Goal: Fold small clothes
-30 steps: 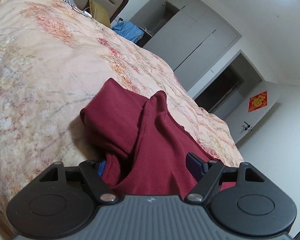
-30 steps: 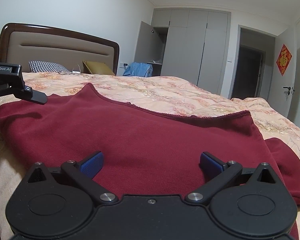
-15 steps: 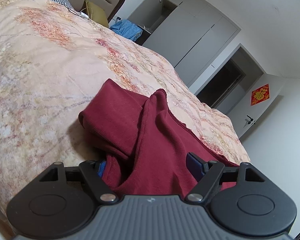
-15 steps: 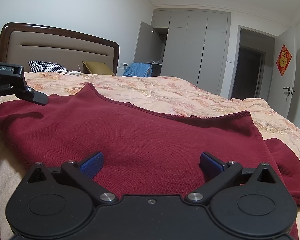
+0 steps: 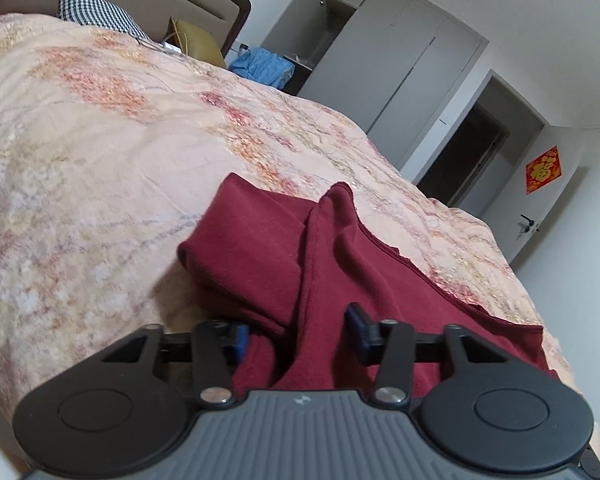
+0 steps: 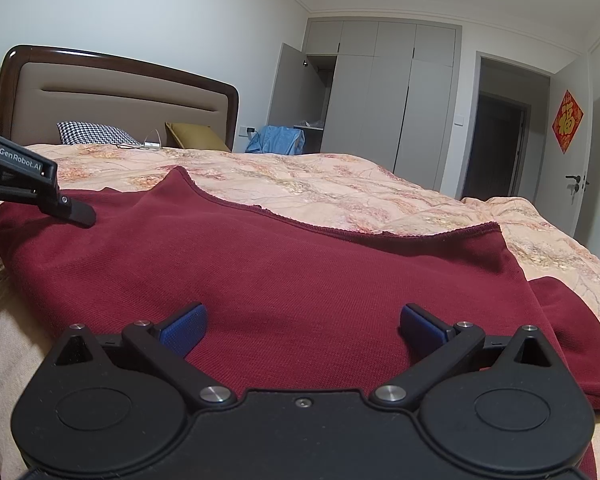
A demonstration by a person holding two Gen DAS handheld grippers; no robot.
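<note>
A dark red knit garment (image 6: 300, 264) lies spread on the bed. In the left wrist view the garment (image 5: 284, 248) bunches into folds at its near end. My left gripper (image 5: 298, 334) is partly closed, with a fold of the red cloth between its blue pads. It also shows in the right wrist view (image 6: 32, 192) at the garment's left edge. My right gripper (image 6: 300, 328) is open wide, its blue pads resting low over the garment's near edge.
The bed has a peach floral quilt (image 5: 100, 128). A houndstooth pillow (image 6: 94, 132), an olive cushion (image 6: 194, 136) and a cable lie by the headboard (image 6: 116, 96). Blue clothes (image 6: 280, 140), grey wardrobes and a doorway stand beyond.
The left gripper has closed in on the red fold and tilted a little. The right gripper has not visibly moved.
</note>
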